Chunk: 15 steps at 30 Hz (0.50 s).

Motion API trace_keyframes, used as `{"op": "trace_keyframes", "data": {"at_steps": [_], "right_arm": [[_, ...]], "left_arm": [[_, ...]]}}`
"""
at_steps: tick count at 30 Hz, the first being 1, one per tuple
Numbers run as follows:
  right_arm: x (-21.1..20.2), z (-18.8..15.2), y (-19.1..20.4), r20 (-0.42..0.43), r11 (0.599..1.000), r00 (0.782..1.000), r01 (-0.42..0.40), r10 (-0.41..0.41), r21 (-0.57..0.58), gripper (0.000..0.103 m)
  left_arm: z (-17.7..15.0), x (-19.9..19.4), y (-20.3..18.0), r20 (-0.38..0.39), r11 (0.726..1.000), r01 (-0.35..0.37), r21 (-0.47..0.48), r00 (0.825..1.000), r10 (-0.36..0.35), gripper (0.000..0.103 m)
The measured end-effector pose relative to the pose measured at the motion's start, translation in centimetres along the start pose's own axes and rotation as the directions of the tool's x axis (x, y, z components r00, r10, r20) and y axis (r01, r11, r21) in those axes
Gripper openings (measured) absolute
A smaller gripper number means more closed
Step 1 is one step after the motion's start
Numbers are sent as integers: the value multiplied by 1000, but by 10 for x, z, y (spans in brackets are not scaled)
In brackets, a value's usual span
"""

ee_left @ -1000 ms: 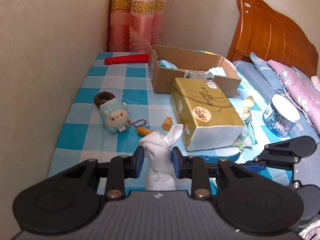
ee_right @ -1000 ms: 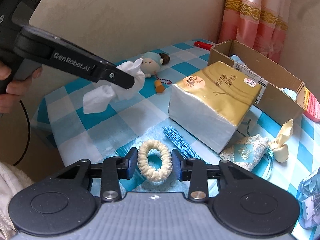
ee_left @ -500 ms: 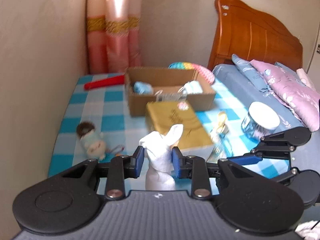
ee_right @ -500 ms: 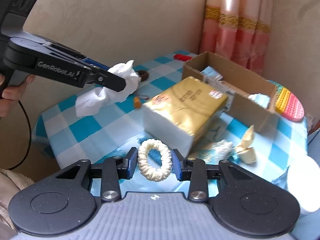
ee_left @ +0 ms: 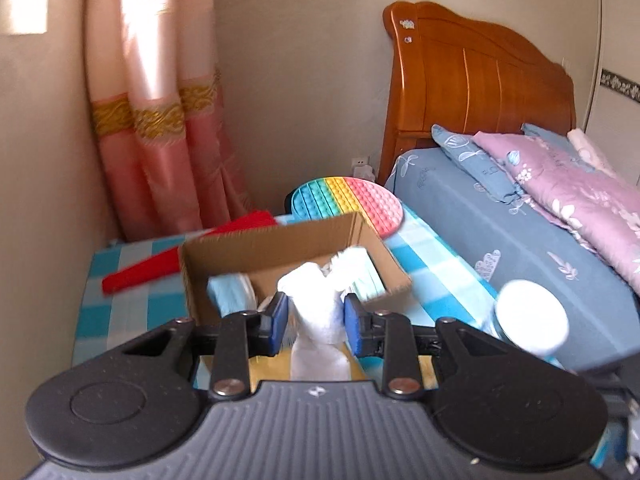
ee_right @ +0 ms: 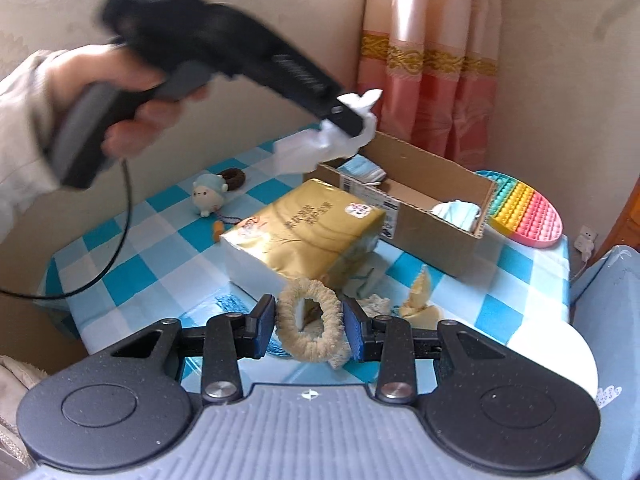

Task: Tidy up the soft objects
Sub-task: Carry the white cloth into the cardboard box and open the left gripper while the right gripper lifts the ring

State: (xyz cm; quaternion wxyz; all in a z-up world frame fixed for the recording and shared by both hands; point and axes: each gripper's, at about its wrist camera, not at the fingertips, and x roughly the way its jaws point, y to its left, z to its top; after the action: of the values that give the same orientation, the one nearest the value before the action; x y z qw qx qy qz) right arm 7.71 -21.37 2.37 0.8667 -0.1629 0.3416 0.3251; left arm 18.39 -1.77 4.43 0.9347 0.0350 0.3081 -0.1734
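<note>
Here the left gripper (ee_left: 313, 319) has its fingers (ee_left: 277, 318) clamped on a white cloth (ee_left: 316, 312), held above the near end of the cardboard box (ee_right: 420, 196). The right gripper (ee_right: 309, 326) fingers pinch a cream scrunchie (ee_right: 310, 330) over the checkered counter (ee_right: 152, 252), just before the gold tissue pack (ee_right: 300, 236).

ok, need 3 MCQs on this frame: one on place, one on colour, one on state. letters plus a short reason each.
1. Where is the white cloth?
A. flat on the table
B. held above the cardboard box
C. on the bed

2. What colour is the top of the tissue pack?
A. gold
B. red
C. green

3. What is the right gripper doing?
A. open, empty
B. shut on the cream scrunchie
C. gripping the jar

Key:
1 B, the left gripper holds it over the box.
2 A, gold wrapper.
3 B, the ring sits pinched between the fingers.
</note>
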Motion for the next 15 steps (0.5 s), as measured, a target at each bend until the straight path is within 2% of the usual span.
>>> {"op": "trace_keyframes", "data": {"at_steps": [4,7,9,11,15], "right_arm": [[-4,0,-4,-1,1000,1000,13,-13,10,42],[-8,0,-6,2,1000,1000,26,-26,11,42],[-8,1,-7,3,999,1000,29,-29,15,42],[-9,1,-8,4,999,999,32,-32,17,42],[-10,3,-10,11,999,999,37,-37,21,42]], "left_arm": [[22,31,2,-31,1000,13,-10,999,-14,29],[30,50,4,-23,1000,-15,-12,1000,14,37],[33,59,3,-15,997,-76,0,997,76,64],[33,62,4,7,995,-99,1,995,99,82],[26,49,6,12,996,-87,-11,996,88,88]]}}
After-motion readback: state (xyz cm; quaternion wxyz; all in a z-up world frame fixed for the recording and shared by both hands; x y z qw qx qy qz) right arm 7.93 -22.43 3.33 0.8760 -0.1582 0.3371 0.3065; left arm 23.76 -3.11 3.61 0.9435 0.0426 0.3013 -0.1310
